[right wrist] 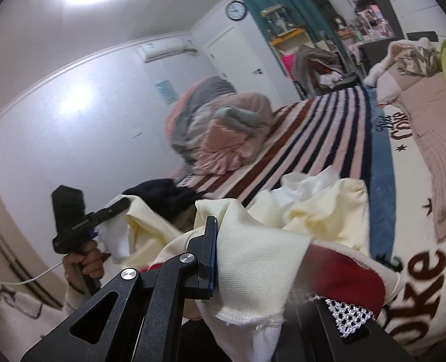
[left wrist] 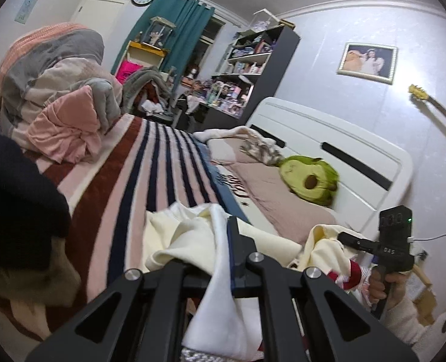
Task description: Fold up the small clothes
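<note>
A small cream garment [left wrist: 189, 241] with white lining and red trim [right wrist: 346, 274] is held up over the striped bed between both grippers. My left gripper [left wrist: 227, 259] is shut on one edge of it, the cloth hanging down between the jaws. My right gripper [right wrist: 223, 259] is shut on another edge, the cloth draped over its right finger. The right gripper also shows in the left wrist view [left wrist: 348, 238], and the left gripper in the right wrist view [right wrist: 120, 205], each biting the cream cloth.
The bed has a striped pink, maroon and navy blanket [left wrist: 150, 169]. A heap of pink and grey bedding [left wrist: 63, 105] lies at its far side. A dark garment [left wrist: 14, 193] lies near left. A green avocado plush [left wrist: 308, 178] sits by the white headboard [left wrist: 328, 138].
</note>
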The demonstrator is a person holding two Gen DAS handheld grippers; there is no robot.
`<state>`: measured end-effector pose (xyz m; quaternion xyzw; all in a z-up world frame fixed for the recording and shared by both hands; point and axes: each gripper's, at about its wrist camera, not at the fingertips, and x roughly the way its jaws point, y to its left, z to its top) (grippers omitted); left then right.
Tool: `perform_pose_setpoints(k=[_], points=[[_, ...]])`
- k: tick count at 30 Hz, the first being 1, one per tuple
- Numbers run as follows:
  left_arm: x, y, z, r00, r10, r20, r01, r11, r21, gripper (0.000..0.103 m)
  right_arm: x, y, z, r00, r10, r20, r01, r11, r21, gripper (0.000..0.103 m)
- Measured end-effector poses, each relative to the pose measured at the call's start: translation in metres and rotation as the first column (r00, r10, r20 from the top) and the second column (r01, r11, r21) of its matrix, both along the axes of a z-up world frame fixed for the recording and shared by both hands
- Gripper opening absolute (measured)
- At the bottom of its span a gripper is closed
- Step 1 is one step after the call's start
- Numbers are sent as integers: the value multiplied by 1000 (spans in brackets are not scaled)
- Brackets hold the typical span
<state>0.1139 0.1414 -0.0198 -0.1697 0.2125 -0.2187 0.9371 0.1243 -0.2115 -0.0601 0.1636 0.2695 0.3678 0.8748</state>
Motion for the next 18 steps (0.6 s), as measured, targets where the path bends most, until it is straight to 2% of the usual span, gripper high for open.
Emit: perform_pose_setpoints(k=[7,14,18], points=[[90,-7,-14,998,27,-57,-24,999,44,3,80,-7,-20,995,-49,-90,42,996,-76,2],[171,-2,-52,988,96,-124,-84,991,100,3,147,-18,-59,974,-102,-200,73,987,-145,2],[207,3,-79,975,139,-172,-117,984,134,3,177,-27,-74,965,-133,-225,96,981,-171,2]])
